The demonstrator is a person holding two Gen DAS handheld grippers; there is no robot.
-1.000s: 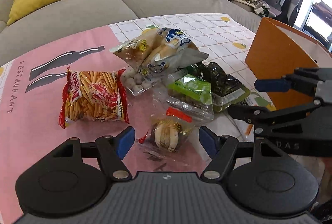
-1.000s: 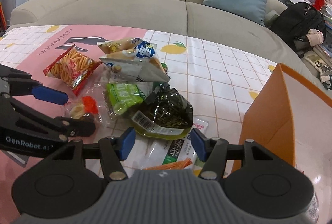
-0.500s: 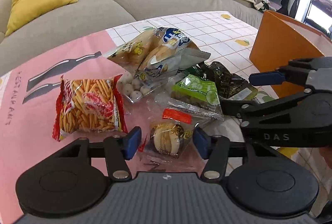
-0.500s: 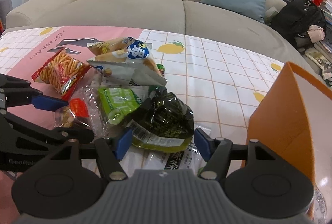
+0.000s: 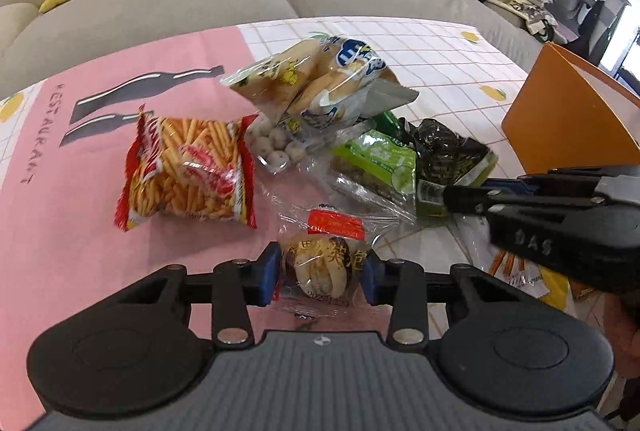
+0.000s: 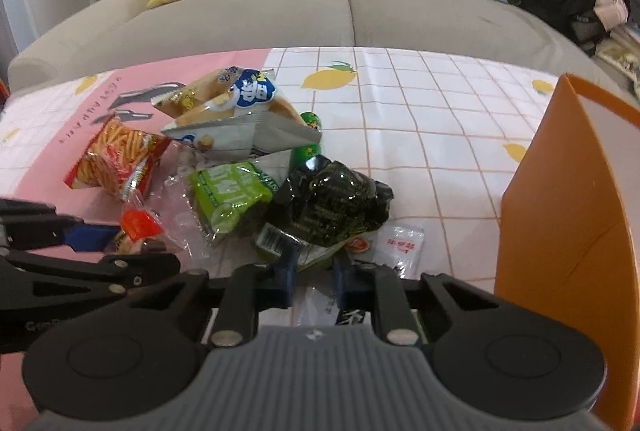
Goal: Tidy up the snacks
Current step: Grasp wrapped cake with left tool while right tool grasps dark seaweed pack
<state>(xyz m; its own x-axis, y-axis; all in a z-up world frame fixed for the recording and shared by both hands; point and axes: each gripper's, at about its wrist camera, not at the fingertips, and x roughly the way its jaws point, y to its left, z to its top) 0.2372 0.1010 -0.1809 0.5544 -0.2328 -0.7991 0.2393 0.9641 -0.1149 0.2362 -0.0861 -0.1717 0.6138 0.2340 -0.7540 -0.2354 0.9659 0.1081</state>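
A clear-wrapped pastry (image 5: pixel 320 267) with a red label lies at the near edge of the snack pile. My left gripper (image 5: pixel 320 275) is closing on it, and both blue pads press its wrapper. In the right wrist view, a dark green seaweed packet (image 6: pixel 332 207) lies in front of my right gripper (image 6: pixel 315 277). Its jaws are closing, with the packet's near edge pinched between them. The left wrist view shows the right gripper (image 5: pixel 452 197) from the side, its tips on that seaweed packet (image 5: pixel 448 155). The left gripper (image 6: pixel 132 247) shows at the left edge of the right wrist view.
On the tablecloth (image 5: pixel 60 211) lie a red packet of stick snacks (image 5: pixel 188 171), a blue-and-white bun bag (image 5: pixel 320 87), a light green packet (image 5: pixel 376 159) and a bag of white balls (image 5: pixel 272 147). An orange box (image 6: pixel 560 231) stands at the right. A white sachet (image 6: pixel 404 243) lies near it. A sofa (image 6: pixel 320 15) lies behind.
Both grippers went from wide open to closed: the left one's pads came in onto the pastry, the right one's onto the seaweed packet's edge. Neither hand shifted much.
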